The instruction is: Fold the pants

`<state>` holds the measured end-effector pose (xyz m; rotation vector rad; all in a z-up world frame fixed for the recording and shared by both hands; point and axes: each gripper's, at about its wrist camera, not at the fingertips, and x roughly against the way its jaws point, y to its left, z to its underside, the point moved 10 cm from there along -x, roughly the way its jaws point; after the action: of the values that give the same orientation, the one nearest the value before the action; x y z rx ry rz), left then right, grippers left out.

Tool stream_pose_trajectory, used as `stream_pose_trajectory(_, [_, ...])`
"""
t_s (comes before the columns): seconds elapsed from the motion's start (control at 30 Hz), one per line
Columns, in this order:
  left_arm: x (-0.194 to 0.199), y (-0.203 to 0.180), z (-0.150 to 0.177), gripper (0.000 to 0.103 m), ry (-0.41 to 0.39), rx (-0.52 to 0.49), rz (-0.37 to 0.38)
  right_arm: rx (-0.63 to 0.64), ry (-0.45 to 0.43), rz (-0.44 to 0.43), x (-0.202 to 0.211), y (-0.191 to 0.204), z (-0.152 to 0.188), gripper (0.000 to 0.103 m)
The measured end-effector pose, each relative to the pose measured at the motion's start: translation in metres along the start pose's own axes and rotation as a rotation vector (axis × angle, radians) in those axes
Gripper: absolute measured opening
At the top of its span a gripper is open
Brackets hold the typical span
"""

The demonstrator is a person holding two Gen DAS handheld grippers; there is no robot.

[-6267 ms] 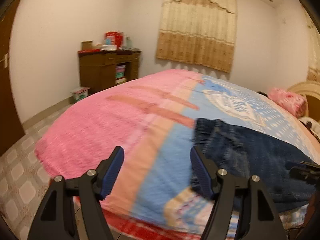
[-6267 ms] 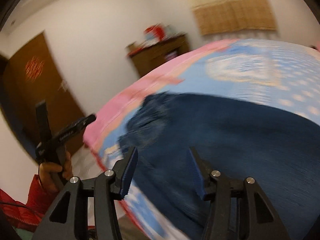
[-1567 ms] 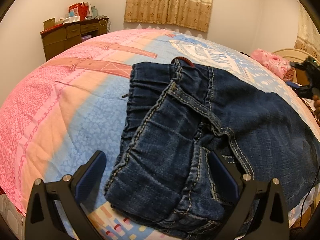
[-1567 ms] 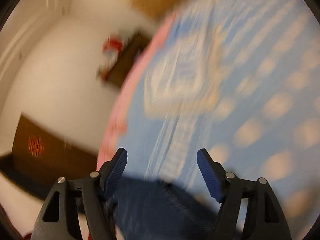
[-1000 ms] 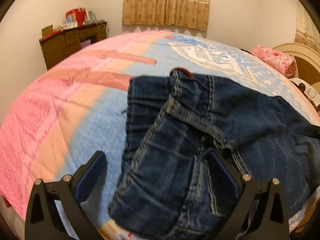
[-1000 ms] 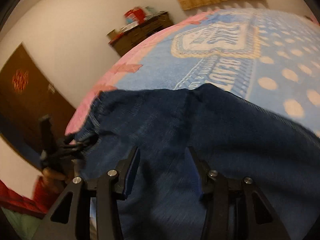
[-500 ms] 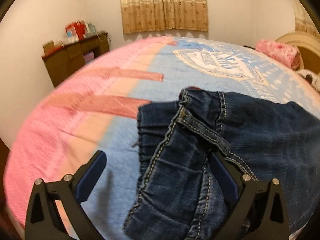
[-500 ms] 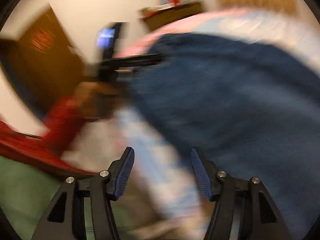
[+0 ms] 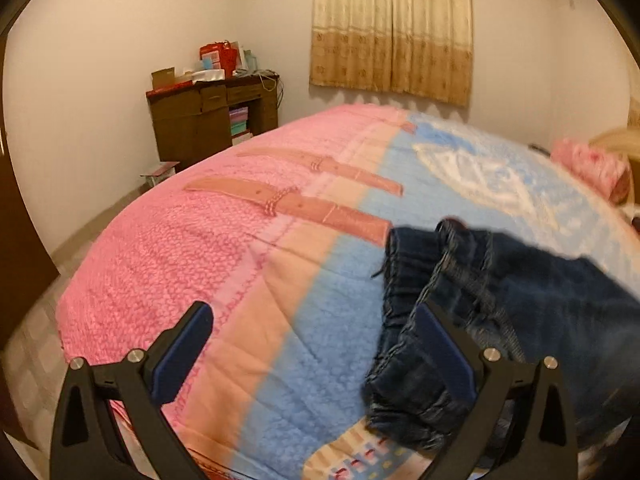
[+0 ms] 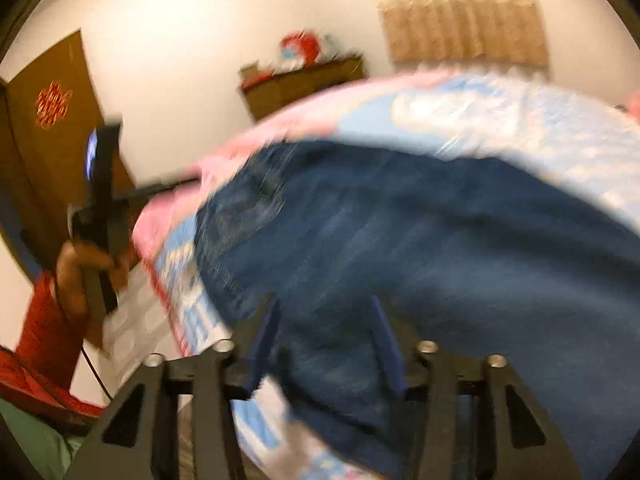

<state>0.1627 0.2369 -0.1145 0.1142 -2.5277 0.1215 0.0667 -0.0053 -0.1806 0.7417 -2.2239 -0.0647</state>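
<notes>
Dark blue jeans [image 9: 520, 304] lie crumpled on the blue part of the bed blanket [image 9: 280, 280], waistband toward the pink side. My left gripper [image 9: 316, 340] hangs open and wide above the blanket, empty, with its right finger [image 9: 444, 344] in front of the waistband's edge. The right wrist view is blurred. In it the jeans [image 10: 420, 232] fill the middle. My right gripper [image 10: 324, 336] is over the denim near the bed's front edge, its jaws closing with cloth between them. I cannot see the pads pressing on it.
A brown desk [image 9: 212, 120] with boxes stands at the far wall, beside a beige curtain [image 9: 392, 32]. A pink pillow [image 9: 588, 168] lies at the bed's far right. A person's hand [image 10: 80, 264] in a red sleeve holds the other tool near a brown door [image 10: 48, 128].
My left gripper has pulled back and up from the jeans, which now sit at the right of its view. My right gripper swung over the denim toward the bed's front edge, its jaws narrowing.
</notes>
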Motion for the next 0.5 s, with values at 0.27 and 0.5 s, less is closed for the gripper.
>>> stream_pose_trajectory(0.27, [-0.005, -0.077, -0.02, 0.103, -0.042, -0.084, 0.122, -0.169, 0.009, -0.343, 0.023, 0.033, 0.011, 0.049])
stream_pose_trajectory(0.5, [-0.021, -0.139, 0.005, 0.103, 0.015, -0.144, 0.184, -0.207, -0.157, -0.232, 0.065, 0.016, 0.004, 0.049])
